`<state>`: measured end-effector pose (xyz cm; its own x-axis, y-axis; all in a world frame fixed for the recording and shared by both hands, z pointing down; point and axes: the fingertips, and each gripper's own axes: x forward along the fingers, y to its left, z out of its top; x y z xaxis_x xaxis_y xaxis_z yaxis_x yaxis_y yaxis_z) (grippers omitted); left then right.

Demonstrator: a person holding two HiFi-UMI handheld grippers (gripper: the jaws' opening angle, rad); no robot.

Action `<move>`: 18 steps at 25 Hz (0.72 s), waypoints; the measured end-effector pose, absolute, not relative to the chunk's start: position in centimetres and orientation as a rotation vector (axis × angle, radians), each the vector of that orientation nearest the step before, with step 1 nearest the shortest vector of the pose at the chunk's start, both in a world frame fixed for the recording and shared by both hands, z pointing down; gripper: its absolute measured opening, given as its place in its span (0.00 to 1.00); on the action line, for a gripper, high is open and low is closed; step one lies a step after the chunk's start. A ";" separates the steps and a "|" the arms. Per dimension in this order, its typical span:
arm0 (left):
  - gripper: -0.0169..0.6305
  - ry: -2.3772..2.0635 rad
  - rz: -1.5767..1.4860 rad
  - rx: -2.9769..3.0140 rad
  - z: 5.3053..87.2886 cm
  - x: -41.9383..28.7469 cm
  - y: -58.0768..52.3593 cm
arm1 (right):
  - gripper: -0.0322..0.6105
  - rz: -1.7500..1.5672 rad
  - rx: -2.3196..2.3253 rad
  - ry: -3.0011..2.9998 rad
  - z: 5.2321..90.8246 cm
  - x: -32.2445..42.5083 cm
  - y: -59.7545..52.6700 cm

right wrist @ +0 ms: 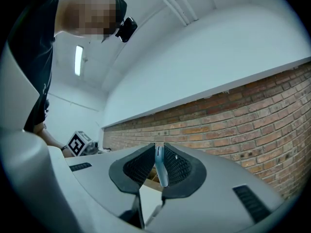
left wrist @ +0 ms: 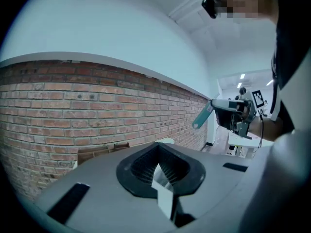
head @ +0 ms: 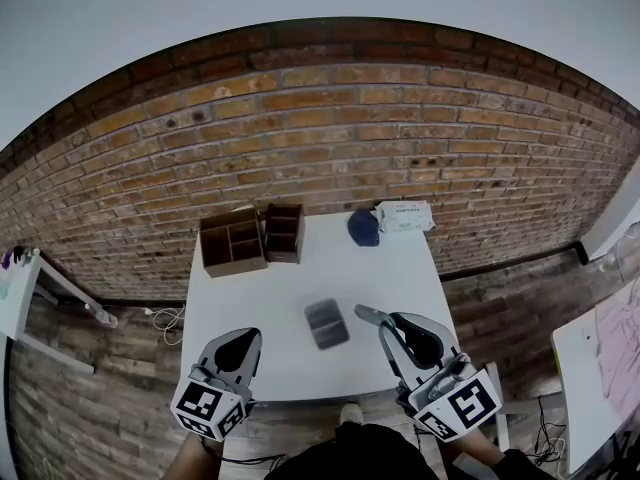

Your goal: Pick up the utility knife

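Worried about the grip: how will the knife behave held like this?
The knife looks rigid, so it likely won't droop. Pinched by the right gripper with one end sticking out, it might pivot if bumped.

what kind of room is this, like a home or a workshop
Probably a workroom or studio rather than a home: a small white table stands against a bare brick wall on a plank floor, with wooden organizer boxes at its back edge and a cable loose on the floor.
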<state>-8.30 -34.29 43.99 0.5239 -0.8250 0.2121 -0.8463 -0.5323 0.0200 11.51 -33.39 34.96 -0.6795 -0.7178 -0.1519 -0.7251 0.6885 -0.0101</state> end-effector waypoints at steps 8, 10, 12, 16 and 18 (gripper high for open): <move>0.01 -1.456 0.255 2.605 45.5 -12.1 -27.7 | 0.14 0.160 -1.181 2.723 32.8 8.7 -26.2; 0.01 -1.458 0.237 2.616 45.3 -12.9 -26.2 | 0.14 0.169 -1.191 2.716 32.8 8.1 -24.5; 0.01 -1.453 0.221 2.629 45.3 -13.5 -24.4 | 0.14 0.160 -1.197 2.702 32.7 7.6 -22.4; 0.01 -1.421 0.206 2.657 45.3 -14.3 -20.8 | 0.14 0.199 -1.233 2.676 32.0 6.7 -17.5; 0.01 -1.401 0.198 2.685 44.8 -14.6 -18.9 | 0.14 0.225 -1.259 2.664 31.6 6.4 -15.0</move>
<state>-14.64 -18.87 44.81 0.5665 -0.8076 0.1640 -0.8214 -0.5693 0.0343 6.40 -14.99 31.56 -0.6228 -0.7473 -0.2318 -0.7756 0.6287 0.0570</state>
